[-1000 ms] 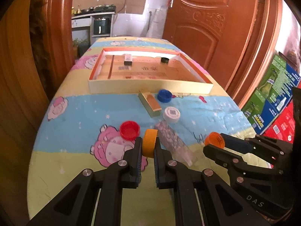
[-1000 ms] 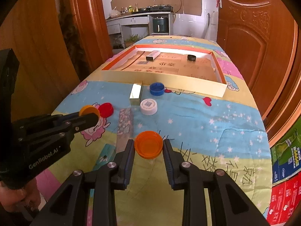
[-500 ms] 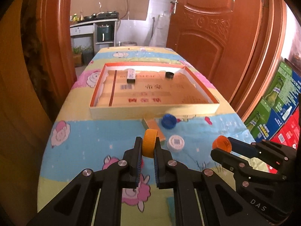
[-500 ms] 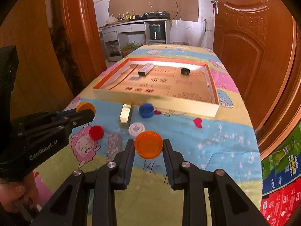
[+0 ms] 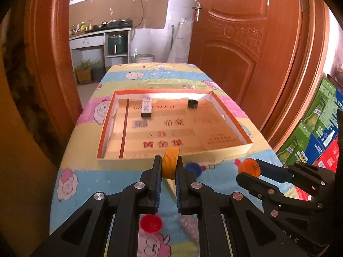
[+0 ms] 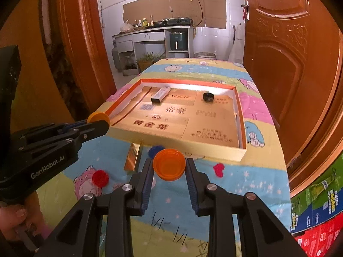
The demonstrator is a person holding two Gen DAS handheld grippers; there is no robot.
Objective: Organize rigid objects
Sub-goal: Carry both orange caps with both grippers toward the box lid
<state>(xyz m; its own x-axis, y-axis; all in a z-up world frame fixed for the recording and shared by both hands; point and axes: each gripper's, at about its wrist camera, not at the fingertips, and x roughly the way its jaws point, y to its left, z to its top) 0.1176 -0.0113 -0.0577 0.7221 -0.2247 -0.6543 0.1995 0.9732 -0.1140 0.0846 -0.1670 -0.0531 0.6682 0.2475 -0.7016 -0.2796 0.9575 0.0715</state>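
Observation:
My left gripper (image 5: 168, 169) is shut on a yellow-orange ribbed cap (image 5: 170, 162), held on edge above the table near the front wall of the shallow cardboard box (image 5: 171, 160). My right gripper (image 6: 169, 167) is shut on an orange cap (image 6: 169, 164), held flat, also raised before the box (image 6: 188, 144); it shows in the left wrist view (image 5: 249, 168). Inside the box lie a small white carton (image 6: 160, 94) and a black cap (image 6: 208, 96). A red cap (image 6: 100, 177), a blue cap (image 6: 155, 150) and a gold carton (image 6: 133, 157) lie on the tablecloth.
The table has a cartoon-print cloth (image 6: 235, 182) and drops off at both sides. Wooden door frames (image 5: 49, 64) stand close on the left and a door (image 6: 289, 75) on the right. Stacked beer cartons (image 5: 317, 128) sit on the floor at the right.
Both grippers have risen and moved forward toward the box, each still holding its cap. The loose caps on the cloth now lie under and behind the fingers.

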